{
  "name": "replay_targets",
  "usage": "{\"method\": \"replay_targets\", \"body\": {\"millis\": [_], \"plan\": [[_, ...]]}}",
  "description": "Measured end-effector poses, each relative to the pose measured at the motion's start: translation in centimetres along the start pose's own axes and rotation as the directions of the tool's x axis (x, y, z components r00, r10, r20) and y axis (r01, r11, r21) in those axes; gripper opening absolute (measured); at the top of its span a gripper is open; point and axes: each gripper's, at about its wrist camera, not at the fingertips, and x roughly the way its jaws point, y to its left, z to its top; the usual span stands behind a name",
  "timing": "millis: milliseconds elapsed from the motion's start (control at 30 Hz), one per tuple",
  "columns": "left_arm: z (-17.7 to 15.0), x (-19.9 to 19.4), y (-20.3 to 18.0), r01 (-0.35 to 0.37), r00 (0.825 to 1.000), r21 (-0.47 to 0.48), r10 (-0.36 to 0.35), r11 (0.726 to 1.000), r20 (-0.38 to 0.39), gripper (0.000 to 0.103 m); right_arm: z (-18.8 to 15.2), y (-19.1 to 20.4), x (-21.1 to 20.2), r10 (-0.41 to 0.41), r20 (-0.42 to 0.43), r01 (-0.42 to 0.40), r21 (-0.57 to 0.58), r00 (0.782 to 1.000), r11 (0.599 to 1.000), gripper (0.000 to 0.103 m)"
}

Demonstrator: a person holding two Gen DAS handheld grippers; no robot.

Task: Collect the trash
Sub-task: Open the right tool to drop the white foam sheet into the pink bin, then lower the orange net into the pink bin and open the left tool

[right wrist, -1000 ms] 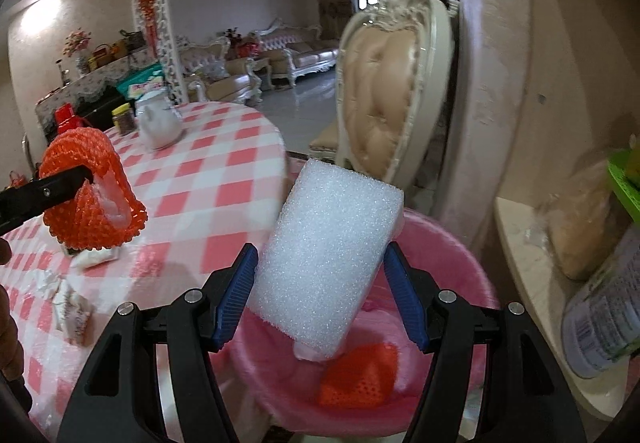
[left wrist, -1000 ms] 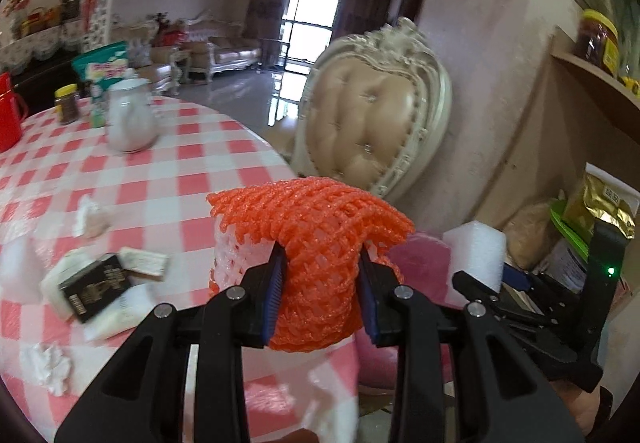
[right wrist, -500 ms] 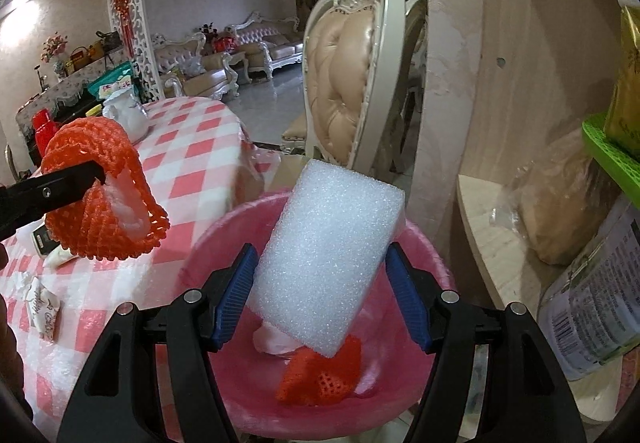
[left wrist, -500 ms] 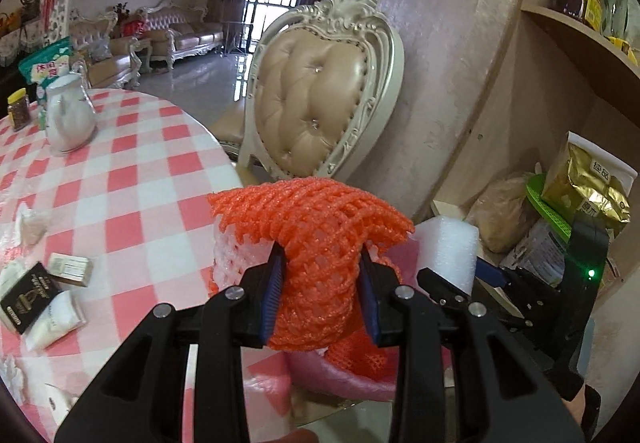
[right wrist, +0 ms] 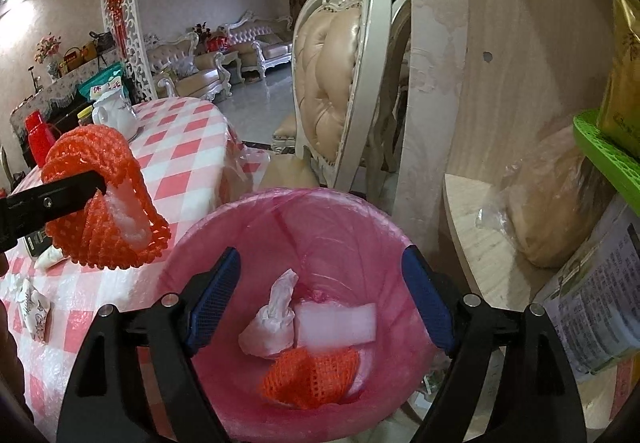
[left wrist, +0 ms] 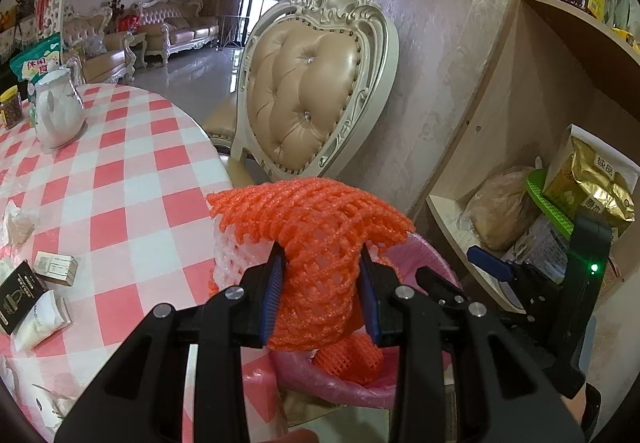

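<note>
Several scraps lie on the checked table [left wrist: 120,203] at the left: a small box [left wrist: 54,267], a dark packet [left wrist: 18,295] and crumpled tissue [right wrist: 34,309], so collecting looks partly done. Left tongs [left wrist: 320,283] clench an orange foam net [left wrist: 316,243] beside the bin's near rim, its long axis roughly upright, its open mouth facing down. Right tongs [right wrist: 320,299] hang released over the pink-lined bin [right wrist: 280,211], which holds a tissue wad [right wrist: 272,327], a white foam block [right wrist: 336,325] and another orange net [right wrist: 312,375].
</note>
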Motion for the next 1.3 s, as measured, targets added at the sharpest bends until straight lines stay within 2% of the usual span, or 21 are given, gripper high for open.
{"method": "replay_targets", "body": {"millis": [400,500,633,933,1067,1133,1300], "plan": [[0.0,0.5,-0.4,0.021,1.000,0.006,-0.021,1.000,-0.007,0.036,-0.5,-0.6,-1.2,-0.001,0.005,0.001,0.021,1.000,1.000,0.081],[0.1,0.5,-0.6,0.037,0.999,0.003,-0.037,0.999,-0.010,0.041,-0.6,-0.8,-1.6,-0.002,0.009,0.002,0.021,1.000,1.000,0.082],[0.3,0.4,-0.8,0.076,0.997,-0.004,-0.076,0.997,-0.014,0.059,-0.8,-1.0,-1.6,-0.003,0.003,0.003,0.024,1.000,1.000,0.082],[0.2,0.4,-0.9,0.106,0.994,-0.016,-0.107,0.994,-0.026,0.063,-0.8,-1.0,-1.6,-0.003,0.002,0.002,0.023,1.000,1.000,0.082],[0.2,0.3,-0.9,0.142,0.989,-0.031,-0.143,0.989,-0.037,0.065,-0.9,-1.1,-1.6,-0.008,0.000,0.008,0.026,1.000,1.000,0.082],[0.1,0.4,-0.9,0.147,0.988,-0.029,-0.148,0.989,-0.048,0.069,-0.9,-1.1,-1.5,-0.009,-0.002,0.009,0.026,1.000,1.000,0.082],[-0.4,1.0,-1.2,0.152,0.984,-0.011,-0.153,0.988,-0.090,0.072,-0.9,-1.1,-1.4,-0.009,-0.005,0.010,0.024,1.000,1.000,0.083]]}}
